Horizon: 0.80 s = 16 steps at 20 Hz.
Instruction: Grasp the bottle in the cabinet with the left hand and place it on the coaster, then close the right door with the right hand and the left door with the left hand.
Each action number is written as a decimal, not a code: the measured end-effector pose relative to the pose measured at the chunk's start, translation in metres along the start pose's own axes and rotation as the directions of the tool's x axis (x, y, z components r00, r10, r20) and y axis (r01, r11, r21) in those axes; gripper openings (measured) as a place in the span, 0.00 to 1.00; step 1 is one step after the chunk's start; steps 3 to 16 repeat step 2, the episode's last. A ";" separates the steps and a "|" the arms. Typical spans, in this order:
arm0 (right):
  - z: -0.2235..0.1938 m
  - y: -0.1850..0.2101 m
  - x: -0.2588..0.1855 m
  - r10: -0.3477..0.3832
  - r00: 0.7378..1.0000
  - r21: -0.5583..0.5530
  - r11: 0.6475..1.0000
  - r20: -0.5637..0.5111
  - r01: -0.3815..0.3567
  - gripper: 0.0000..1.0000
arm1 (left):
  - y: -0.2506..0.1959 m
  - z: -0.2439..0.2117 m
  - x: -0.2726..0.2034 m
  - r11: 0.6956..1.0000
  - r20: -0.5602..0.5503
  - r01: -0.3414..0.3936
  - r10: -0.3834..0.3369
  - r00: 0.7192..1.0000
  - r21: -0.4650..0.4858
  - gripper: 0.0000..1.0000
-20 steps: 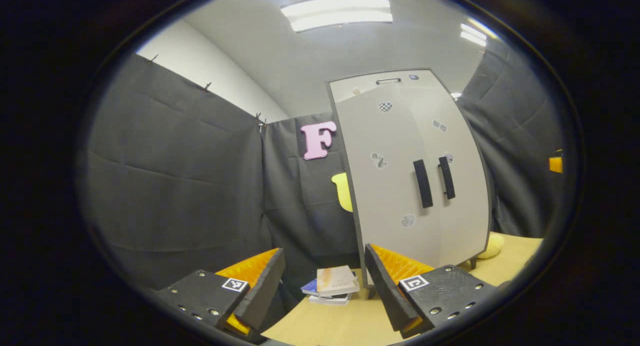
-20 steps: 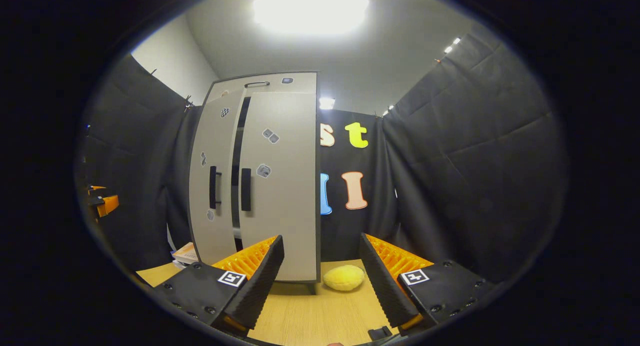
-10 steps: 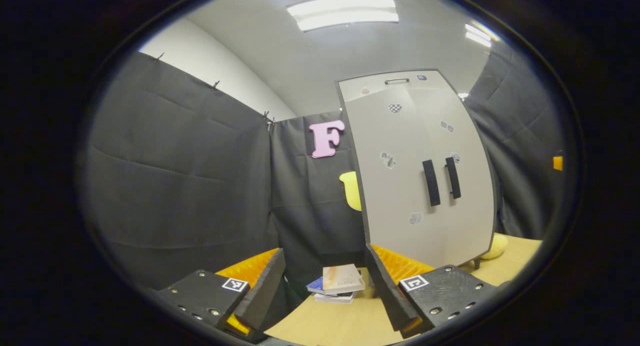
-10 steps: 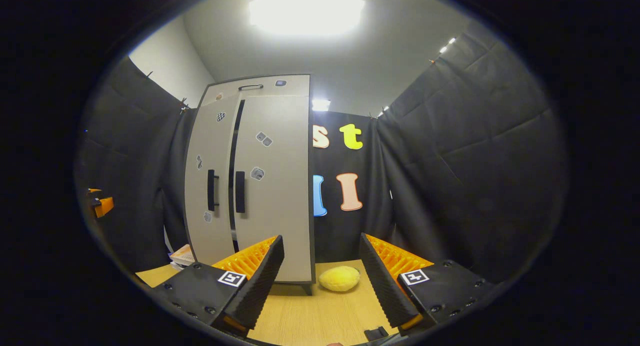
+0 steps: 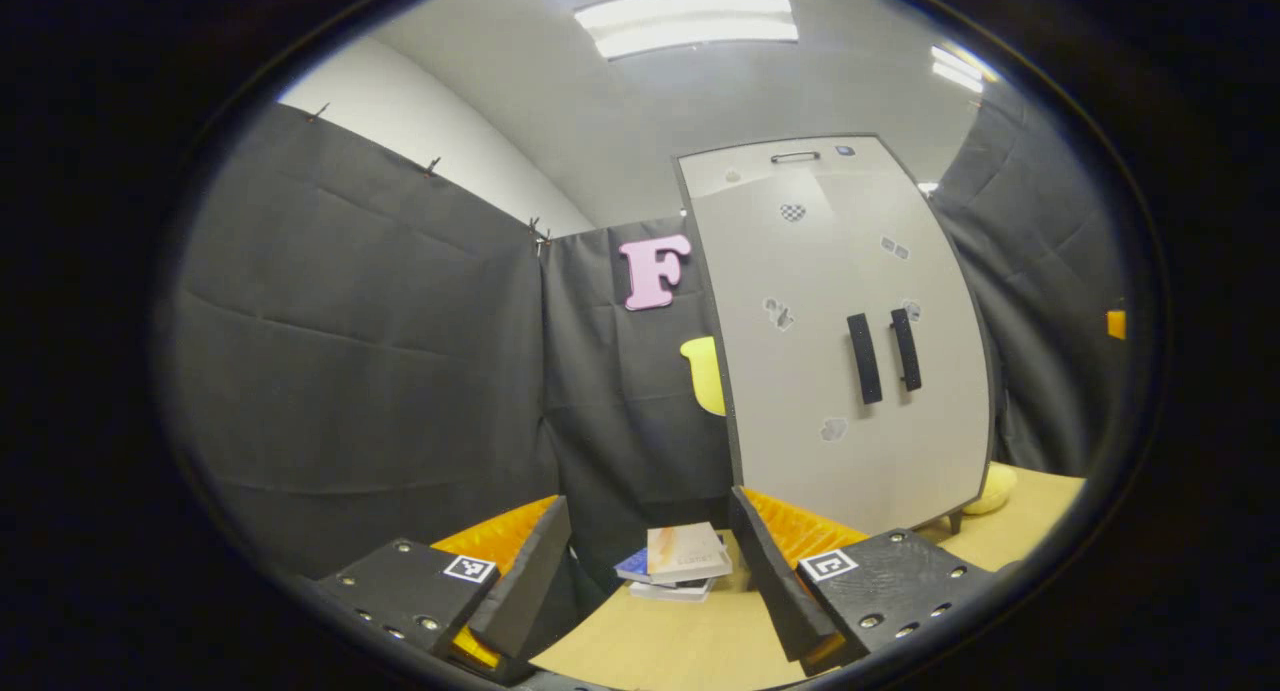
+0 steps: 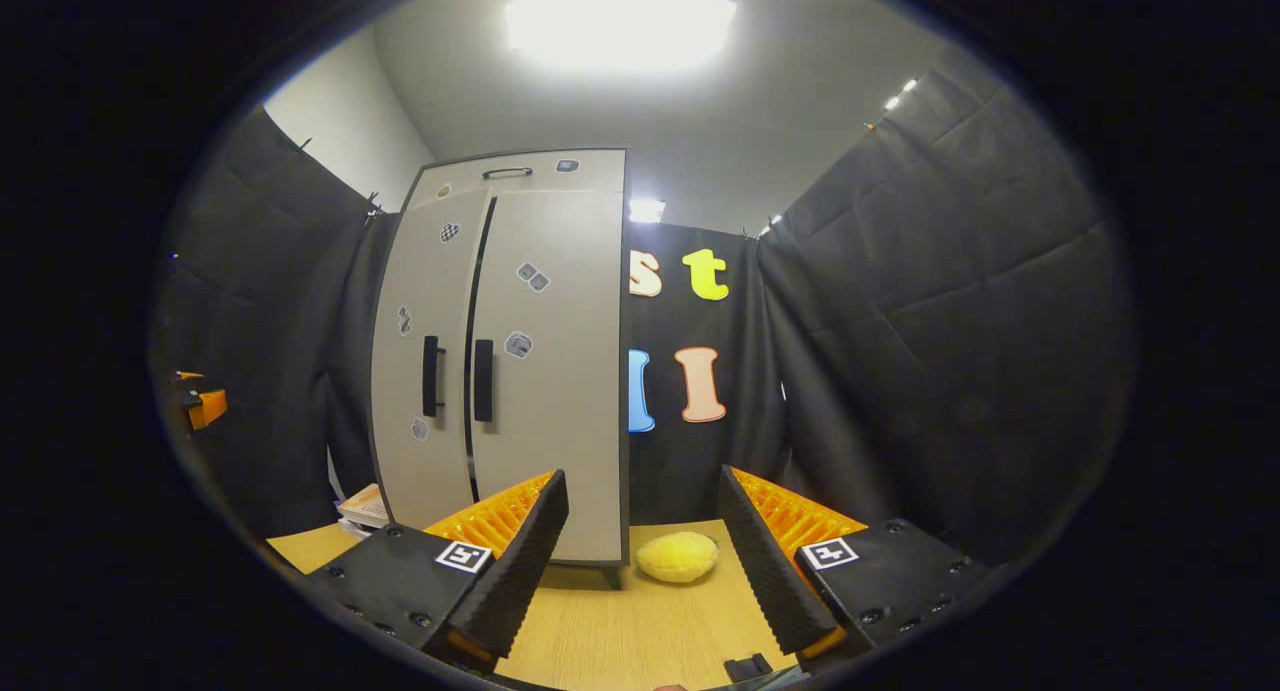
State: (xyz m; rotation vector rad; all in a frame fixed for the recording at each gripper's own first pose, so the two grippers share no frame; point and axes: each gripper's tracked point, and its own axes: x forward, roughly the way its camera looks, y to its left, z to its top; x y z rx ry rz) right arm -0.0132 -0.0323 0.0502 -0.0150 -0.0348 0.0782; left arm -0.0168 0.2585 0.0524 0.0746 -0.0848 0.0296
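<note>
The left claw (image 5: 650,581) stands wide open with nothing between its fingers, hanging above the near edge of the counter (image 5: 680,651). Ahead of it in the left gripper view a small stack of books (image 5: 675,569) lies on the counter, just beside the left foot of the cabinet (image 5: 840,341). The cabinet stands upright at the back, pale grey, with a few small stickers on its front. Its left door (image 5: 790,371) and right door (image 5: 945,371) both look pushed to from this side, their two dark handles (image 5: 885,356) close together near the middle.

The right claw (image 6: 645,571) is also wide open and holds nothing, poised over the counter (image 6: 640,641). In the right gripper view a thin dark line runs between the cabinet (image 6: 500,351) doors from top to bottom; it may be only the seam, and whether the left door (image 6: 420,361) sits fully flush against the right door (image 6: 550,361) cannot be told from here. A yellow sponge-like lump (image 6: 677,557) lies on the counter just beside the cabinet's right foot, between the right claw's fingers as seen. The other claw (image 6: 200,406) shows small at the far left edge.

The bottle and the coaster cannot be made out from either angle.
</note>
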 end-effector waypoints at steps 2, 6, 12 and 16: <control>-0.001 0.000 -0.001 -0.001 1.000 0.003 1.000 -0.001 0.001 0.92 | -0.002 -0.001 0.001 1.000 -0.001 0.001 -0.001 1.000 -0.004 1.00; -0.001 0.000 -0.001 -0.001 1.000 0.003 1.000 -0.001 0.001 0.92 | -0.002 -0.001 0.001 1.000 -0.001 0.001 -0.001 1.000 -0.004 1.00; -0.001 0.000 -0.001 -0.001 1.000 0.003 1.000 -0.001 0.001 0.92 | -0.002 -0.001 0.001 1.000 -0.001 0.001 -0.001 1.000 -0.004 1.00; -0.001 0.000 -0.001 -0.001 1.000 0.003 1.000 -0.001 0.001 0.92 | -0.002 -0.001 0.001 1.000 -0.001 0.001 -0.001 1.000 -0.004 1.00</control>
